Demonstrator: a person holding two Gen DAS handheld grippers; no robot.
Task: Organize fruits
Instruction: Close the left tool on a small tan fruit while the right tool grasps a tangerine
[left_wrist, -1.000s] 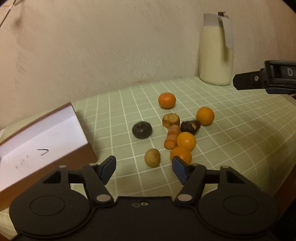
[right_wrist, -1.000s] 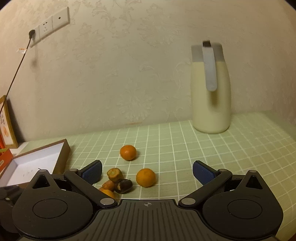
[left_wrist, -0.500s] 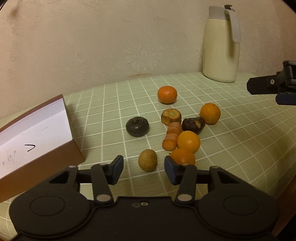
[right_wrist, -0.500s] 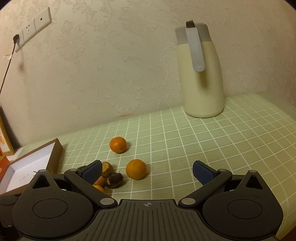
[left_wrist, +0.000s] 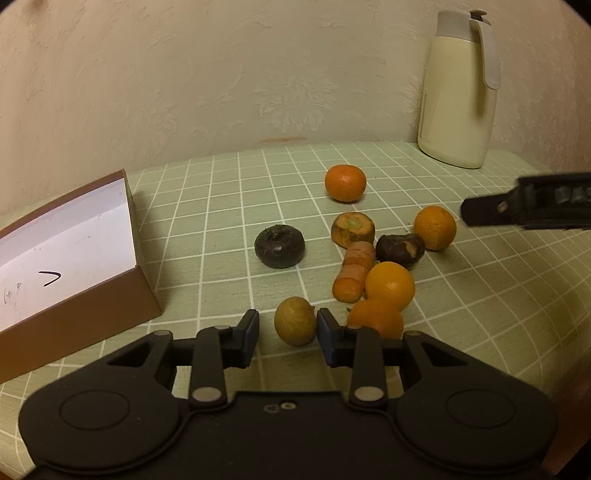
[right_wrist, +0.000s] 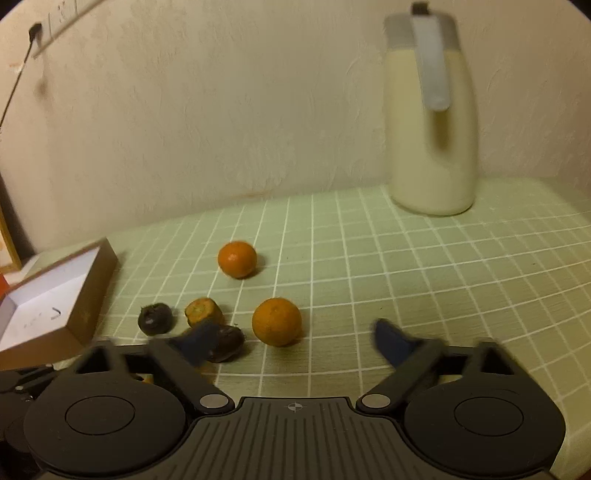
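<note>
the left gripper (left_wrist: 287, 332) is closing around the small yellow-brown fruit (left_wrist: 295, 321), which sits between its blue pads on the green checked cloth (left_wrist: 221, 206); the pad on the pile side looks to be touching it and a gap shows at the other, so it is not yet pinched. a second ago these jaws stood far wider with the fruit ahead of them. just beyond the fruit lies the pile: two oranges (left_wrist: 389, 284) and carrot pieces (left_wrist: 354, 271); the nearer orange is partly hidden by a finger. behind the fruit sits a dark round fruit (left_wrist: 279, 246), and past the pile a lone orange (left_wrist: 345, 182). the open brown box (left_wrist: 74, 258) is well off to the fruit's side, cut by the frame edge.

the right gripper (right_wrist: 291, 341) is also closing, fingers blurred, narrower than before, gripping nothing; an orange (right_wrist: 277, 321) lies just past the gap. the cream jug (right_wrist: 430, 118) stands farthest back.
</note>
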